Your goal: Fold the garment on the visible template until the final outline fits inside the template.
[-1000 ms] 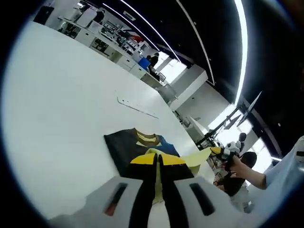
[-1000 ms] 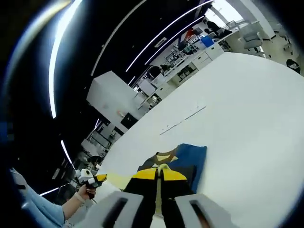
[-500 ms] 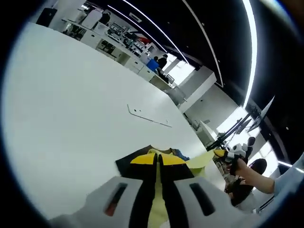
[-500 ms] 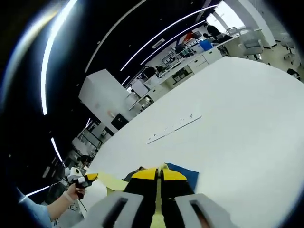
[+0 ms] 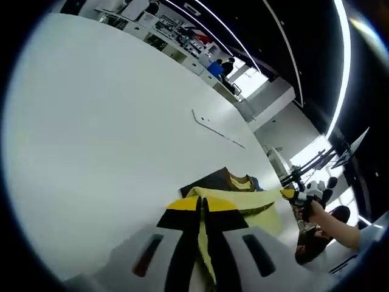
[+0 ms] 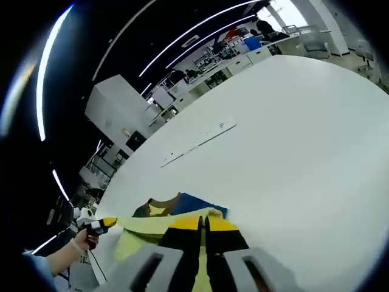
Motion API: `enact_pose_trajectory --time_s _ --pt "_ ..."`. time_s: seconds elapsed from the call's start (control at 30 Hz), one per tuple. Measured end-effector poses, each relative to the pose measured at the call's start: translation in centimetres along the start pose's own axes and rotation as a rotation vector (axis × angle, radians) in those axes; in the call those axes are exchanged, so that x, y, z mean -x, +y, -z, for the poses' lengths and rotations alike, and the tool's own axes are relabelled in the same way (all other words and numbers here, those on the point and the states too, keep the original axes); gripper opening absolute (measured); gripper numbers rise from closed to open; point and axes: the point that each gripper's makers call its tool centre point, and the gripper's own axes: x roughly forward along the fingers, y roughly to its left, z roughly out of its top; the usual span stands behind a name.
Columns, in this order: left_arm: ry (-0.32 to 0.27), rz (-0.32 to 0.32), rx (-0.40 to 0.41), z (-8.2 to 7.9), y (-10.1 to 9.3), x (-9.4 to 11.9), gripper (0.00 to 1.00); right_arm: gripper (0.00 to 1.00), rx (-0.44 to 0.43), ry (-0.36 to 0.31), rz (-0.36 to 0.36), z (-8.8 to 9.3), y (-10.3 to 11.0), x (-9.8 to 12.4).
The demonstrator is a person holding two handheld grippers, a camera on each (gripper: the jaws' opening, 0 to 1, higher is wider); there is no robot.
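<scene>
2 grippers (image 5: pixel 202 205) (image 6: pixel 203 223) pinching garment (image 5: pixel 243 198).

Item count: one garment (image 5: pixel 243 198) lay on one white table (image 5: pixel 91 121). Two tools were present: the left tool (image 5: pixel 202 210) and the right tool (image 6: pixel 204 226), one at each lower corner of the garment. One thin marked strip (image 5: pixel 217 129) lay on the table beyond the garment's collar. Two distant people (image 5: pixel 223 66) stood beyond the table's far edge.
</scene>
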Motion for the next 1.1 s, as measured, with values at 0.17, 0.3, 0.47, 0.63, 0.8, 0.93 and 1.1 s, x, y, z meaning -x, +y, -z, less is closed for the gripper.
enact_pose_trajectory --time_s 0.17,0.3,0.47,0.63,0.8,0.93,1.1 --pt "0.013 -0.013 -0.025 0.5 0.3 -0.1 0.00 0.00 -0.016 0.010 0.012 0.9 -0.5 -0.2" --pt "0.029 -0.017 -0.076 0.6 0.2 -0.1 0.00 0.00 -0.009 0.010 0.012 0.9 -0.4 -0.1" --pt "0.045 -0.024 -0.109 0.8 0.4 -0.3 0.00 0.00 -0.001 0.017 0.015 1.1 -0.4 0.0" --pt "0.061 -0.047 -0.115 1.1 0.7 -0.5 0.00 0.00 0.012 0.043 0.038 2.0 -0.9 -0.4" --pt "0.053 -0.042 -0.201 0.8 0.5 -0.4 0.00 0.00 0.036 0.037 0.041 1.9 -0.7 -0.3" --pt "0.049 -0.044 -0.277 0.6 0.1 0.1 0.01 0.00 0.152 0.027 0.038 1.4 -0.3 0.2" --pt "0.052 -0.032 -0.379 0.1 -0.2 1.1 0.11 0.23 0.273 0.025 0.025 0.9 0.3 1.1"
